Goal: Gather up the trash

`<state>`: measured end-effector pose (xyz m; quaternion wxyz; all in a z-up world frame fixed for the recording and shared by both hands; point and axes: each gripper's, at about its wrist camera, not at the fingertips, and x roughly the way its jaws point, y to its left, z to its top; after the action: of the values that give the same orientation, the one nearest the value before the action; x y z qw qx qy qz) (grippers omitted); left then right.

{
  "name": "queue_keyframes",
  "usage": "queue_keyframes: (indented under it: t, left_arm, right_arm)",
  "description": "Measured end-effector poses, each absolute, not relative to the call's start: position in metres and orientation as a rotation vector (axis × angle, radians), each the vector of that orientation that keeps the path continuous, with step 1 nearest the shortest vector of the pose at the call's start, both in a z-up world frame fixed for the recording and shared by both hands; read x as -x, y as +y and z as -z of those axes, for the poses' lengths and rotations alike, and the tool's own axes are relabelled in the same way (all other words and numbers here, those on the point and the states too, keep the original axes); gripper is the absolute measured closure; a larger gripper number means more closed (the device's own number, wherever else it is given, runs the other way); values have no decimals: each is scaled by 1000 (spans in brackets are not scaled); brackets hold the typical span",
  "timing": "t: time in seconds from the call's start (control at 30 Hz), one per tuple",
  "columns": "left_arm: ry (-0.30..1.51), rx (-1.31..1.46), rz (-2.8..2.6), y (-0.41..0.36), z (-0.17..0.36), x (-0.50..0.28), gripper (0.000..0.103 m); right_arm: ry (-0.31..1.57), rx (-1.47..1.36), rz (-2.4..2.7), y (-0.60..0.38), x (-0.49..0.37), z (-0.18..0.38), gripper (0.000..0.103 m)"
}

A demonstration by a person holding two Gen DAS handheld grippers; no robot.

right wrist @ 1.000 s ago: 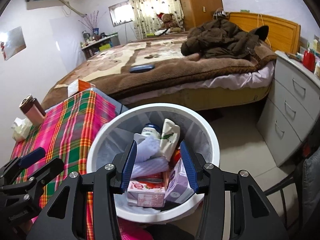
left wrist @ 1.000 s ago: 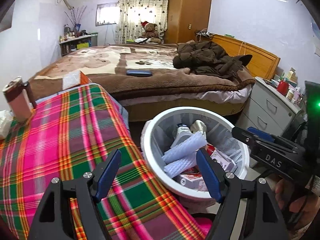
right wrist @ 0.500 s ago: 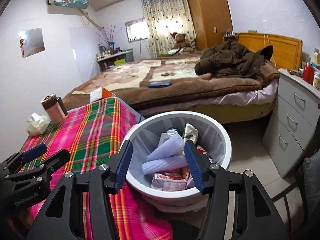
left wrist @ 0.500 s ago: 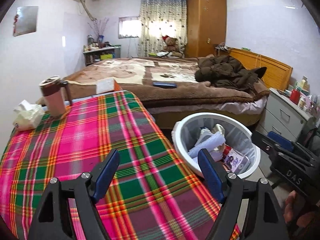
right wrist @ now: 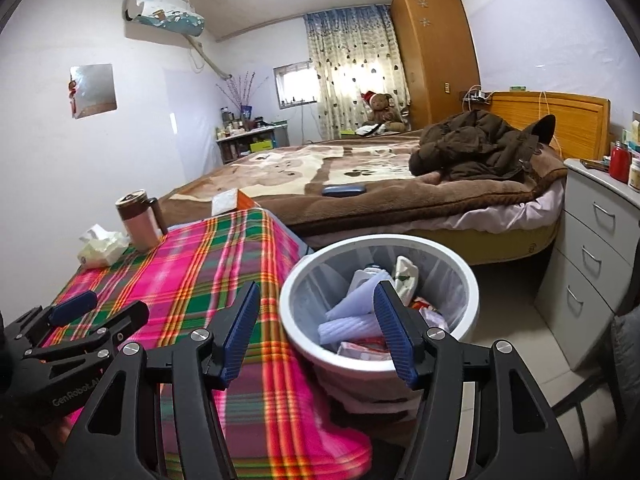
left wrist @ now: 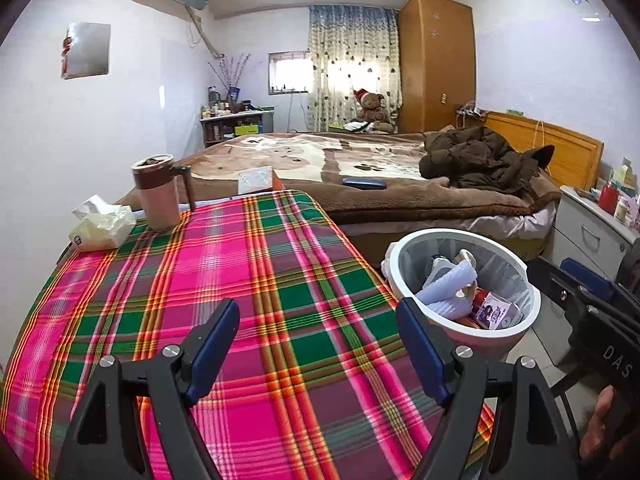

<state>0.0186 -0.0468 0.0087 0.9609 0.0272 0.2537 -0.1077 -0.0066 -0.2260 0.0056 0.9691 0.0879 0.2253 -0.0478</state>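
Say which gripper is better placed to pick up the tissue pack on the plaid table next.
Left, probably. The left gripper hangs open and empty over the plaid table, with the tissue pack ahead at the far left corner. The right gripper, also open and empty, faces the trash bin beside the table.

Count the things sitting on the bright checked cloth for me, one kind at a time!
Mug with a lid: 1
Tissue pack: 1
Total on the checked cloth: 2
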Motion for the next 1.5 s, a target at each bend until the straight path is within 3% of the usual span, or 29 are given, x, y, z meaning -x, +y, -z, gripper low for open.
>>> queue_keyframes:
  t: [1.5]
  left_arm:
    - [483, -31, 208, -38, -18, -6, 21]
  right_arm:
    - [456, -171, 147, -213, 15, -6, 42]
